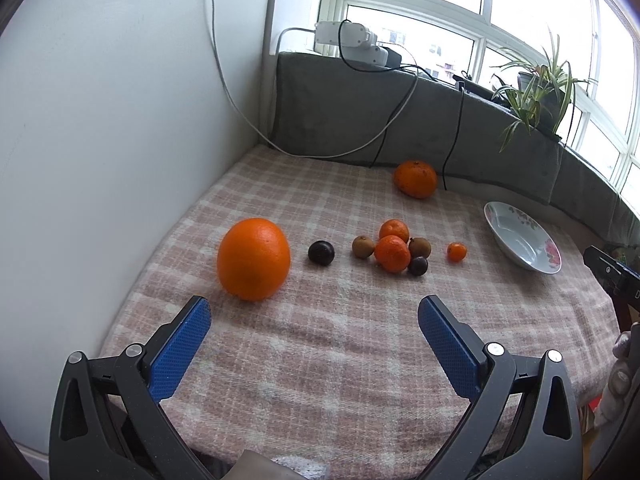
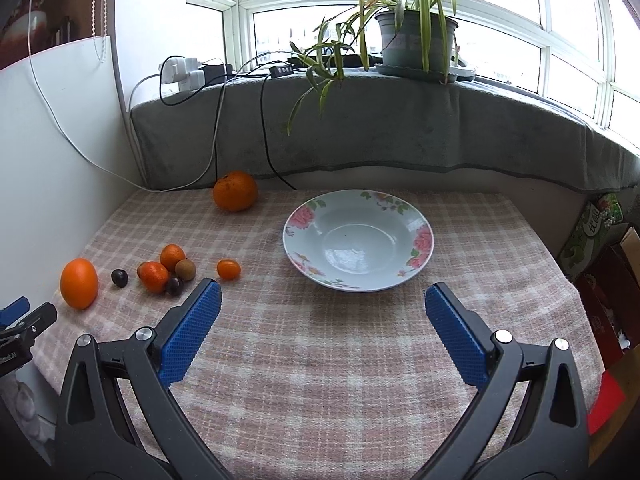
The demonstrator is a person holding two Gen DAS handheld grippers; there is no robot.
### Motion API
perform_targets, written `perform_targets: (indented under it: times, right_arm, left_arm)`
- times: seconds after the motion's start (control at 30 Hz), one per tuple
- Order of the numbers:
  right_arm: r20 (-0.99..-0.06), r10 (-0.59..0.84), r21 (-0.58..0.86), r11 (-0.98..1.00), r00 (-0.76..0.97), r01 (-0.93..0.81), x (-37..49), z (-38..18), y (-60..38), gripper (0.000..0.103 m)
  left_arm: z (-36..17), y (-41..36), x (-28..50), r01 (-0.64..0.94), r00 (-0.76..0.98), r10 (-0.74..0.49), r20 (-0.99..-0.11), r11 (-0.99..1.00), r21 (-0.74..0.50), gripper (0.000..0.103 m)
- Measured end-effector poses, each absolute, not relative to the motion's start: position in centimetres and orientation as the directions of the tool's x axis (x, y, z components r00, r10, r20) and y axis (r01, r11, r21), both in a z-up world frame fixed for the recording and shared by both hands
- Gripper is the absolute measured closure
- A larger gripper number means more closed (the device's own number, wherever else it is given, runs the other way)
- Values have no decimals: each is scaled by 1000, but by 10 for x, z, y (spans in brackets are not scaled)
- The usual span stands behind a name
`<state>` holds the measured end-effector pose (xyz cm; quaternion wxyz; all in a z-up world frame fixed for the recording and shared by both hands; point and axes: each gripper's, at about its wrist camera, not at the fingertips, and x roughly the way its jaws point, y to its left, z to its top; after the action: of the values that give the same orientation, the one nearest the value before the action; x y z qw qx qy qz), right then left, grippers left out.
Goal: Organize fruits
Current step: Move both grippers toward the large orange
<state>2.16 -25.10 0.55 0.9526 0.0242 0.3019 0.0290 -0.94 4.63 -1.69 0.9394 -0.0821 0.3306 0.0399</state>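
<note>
A big orange [image 1: 253, 259] lies on the checked cloth just ahead of my left gripper [image 1: 314, 307], which is open and empty. Beyond it lie a dark plum [image 1: 321, 253], a cluster of mandarins [image 1: 392, 253], brown fruits and a second plum, a tiny orange fruit [image 1: 456, 251] and a far orange [image 1: 415, 179]. A flowered bowl [image 2: 424, 240] stands empty ahead of my right gripper [image 2: 322, 298], which is open and empty. In the right wrist view the fruits lie to the left: the big orange [image 2: 79, 283], the cluster [image 2: 154, 277], the tiny fruit [image 2: 228, 269].
A white wall [image 1: 100, 120] bounds the table's left side. A grey-covered sill [image 2: 380, 132] at the back carries a potted plant [image 2: 416, 40], chargers and hanging cables [image 2: 216, 140]. Boxes [image 2: 600, 280] stand off the table's right edge. The bowl also shows in the left wrist view [image 1: 500, 236].
</note>
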Motion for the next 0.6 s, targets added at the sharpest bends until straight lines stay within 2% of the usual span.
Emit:
perform_targets:
  times: [0.6]
  right_arm:
    - [-622,369,141,920,690,-365,69,4,-162,0]
  left_arm:
    - [-43,89,-7,-193,754,15,-657,961,-199,1]
